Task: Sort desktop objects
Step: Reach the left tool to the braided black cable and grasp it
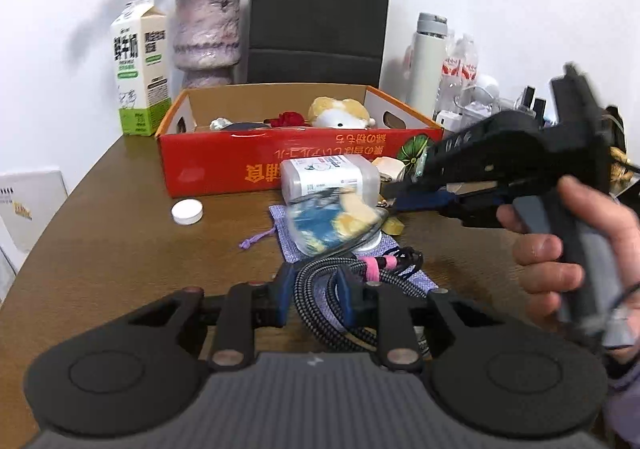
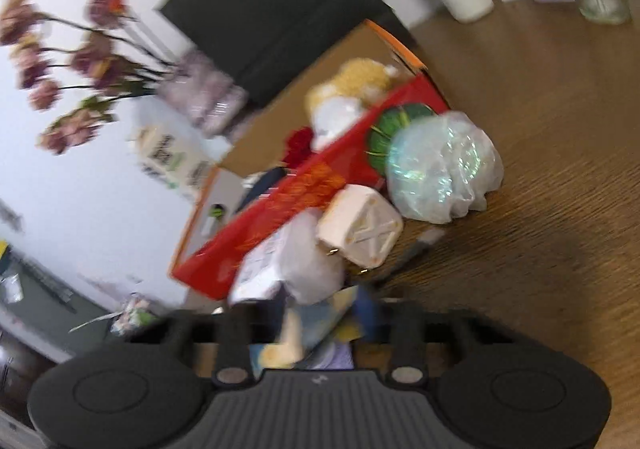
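Brown wood-grain tabletop carries everything here. On it, toward the far wall, sits a red-and-orange open cardboard box holding a yellow-and-white plush toy and a dark red fabric rose. Behind the box stand a black paper carrier bag, a mottled pink ceramic vase of dried flowers and a green-and-white milk carton; a white insulated bottle is off to the right.

Just before the box lies a clear plastic wipes tub with a printed label, and a crinkled translucent plastic bag rests against the box's right corner. A lavender drawstring fabric pouch lies flat with a coiled black braided cable bound by a pink strap on its near end. A small white round cap sits apart to the left.

Reaching in from the right, the right gripper has its jaws pinched on a blue-and-yellow patterned packet, lifted above the pouch in front of the tub. The left gripper has its jaws narrowly parted around the cable coil, its blue pads beside the strands; whether they squeeze it I cannot tell.
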Motion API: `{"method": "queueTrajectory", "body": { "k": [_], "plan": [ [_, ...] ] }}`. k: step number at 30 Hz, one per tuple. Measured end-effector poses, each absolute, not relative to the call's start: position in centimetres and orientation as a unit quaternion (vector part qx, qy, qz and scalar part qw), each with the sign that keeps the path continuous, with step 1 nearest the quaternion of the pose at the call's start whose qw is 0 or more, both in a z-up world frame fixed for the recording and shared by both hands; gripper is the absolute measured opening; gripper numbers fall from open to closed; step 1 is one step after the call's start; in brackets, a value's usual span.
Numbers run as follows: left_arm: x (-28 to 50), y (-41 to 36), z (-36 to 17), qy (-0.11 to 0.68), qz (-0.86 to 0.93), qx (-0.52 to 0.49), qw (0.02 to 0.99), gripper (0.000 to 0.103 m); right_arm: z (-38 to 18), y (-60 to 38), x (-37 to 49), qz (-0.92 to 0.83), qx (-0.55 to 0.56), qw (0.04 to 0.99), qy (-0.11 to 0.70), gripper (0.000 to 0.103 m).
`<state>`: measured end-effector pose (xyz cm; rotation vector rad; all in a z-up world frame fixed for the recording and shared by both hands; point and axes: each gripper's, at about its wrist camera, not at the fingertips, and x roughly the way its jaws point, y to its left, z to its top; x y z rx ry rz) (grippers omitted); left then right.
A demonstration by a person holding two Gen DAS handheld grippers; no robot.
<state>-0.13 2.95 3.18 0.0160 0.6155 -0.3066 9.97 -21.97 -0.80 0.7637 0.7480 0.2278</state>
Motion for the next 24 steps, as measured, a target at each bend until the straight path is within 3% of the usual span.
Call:
{"method": "queueTrajectory", "body": {
  "k": [1,4,5,6,11,12,13,14,15,19,20,21,24],
  "plan": [
    [-0.4,3.3,3.3,0.302,-0.150,0.000,0.941,0.023,-1.1,-22.0,10.1,0.097,0.371,0.852,0.357,0.004],
    [-1.3,4.0,3.9,0.294,-0.148,-0.016,0.944,0.021,-1.9,-22.5,9.7,0.098,0.396,0.844,0.348,0.000],
    [-1.6,4.3,4.4,0.289,-0.145,-0.022,0.946,0.004,-1.7,-22.5,9.4,0.091,0.388,0.850,0.344,0.000],
    [-1.9,4.5,4.9,0.283,-0.142,-0.027,0.948,0.001,-1.5,-22.5,9.1,0.087,0.378,0.858,0.338,0.000],
    [-2.8,5.1,6.4,0.251,-0.143,-0.021,0.957,0.003,0.8,-22.6,7.0,0.087,0.339,0.891,0.289,0.000],
    [-2.6,5.0,6.1,0.259,-0.150,-0.016,0.954,0.006,1.1,-22.6,6.8,0.084,0.331,0.897,0.282,0.000],
    [-2.3,5.0,5.4,0.270,-0.159,-0.011,0.950,0.020,1.5,-22.5,6.5,0.078,0.318,0.903,0.278,0.001],
    [-2.1,4.9,4.7,0.283,-0.161,-0.007,0.946,0.051,1.7,-22.3,6.2,0.075,0.300,0.909,0.280,0.007],
    [-1.9,4.6,3.9,0.297,-0.157,-0.001,0.942,0.063,1.9,-22.3,6.0,0.074,0.284,0.913,0.283,0.010],
    [-2.0,3.9,1.9,0.323,-0.155,0.010,0.934,0.076,1.7,-21.7,3.8,0.082,0.191,0.931,0.298,0.031],
    [-2.1,4.0,1.9,0.325,-0.160,-0.004,0.932,0.085,1.6,-21.4,3.4,0.089,0.175,0.932,0.306,0.033],
    [-2.4,4.3,2.0,0.322,-0.171,-0.022,0.931,0.087,1.5,-21.6,2.3,0.103,0.166,0.932,0.304,0.033],
    [-3.3,4.0,2.7,0.305,-0.222,-0.061,0.924,0.086,1.2,-21.5,0.7,0.122,0.170,0.935,0.286,0.038]
  ]
}}
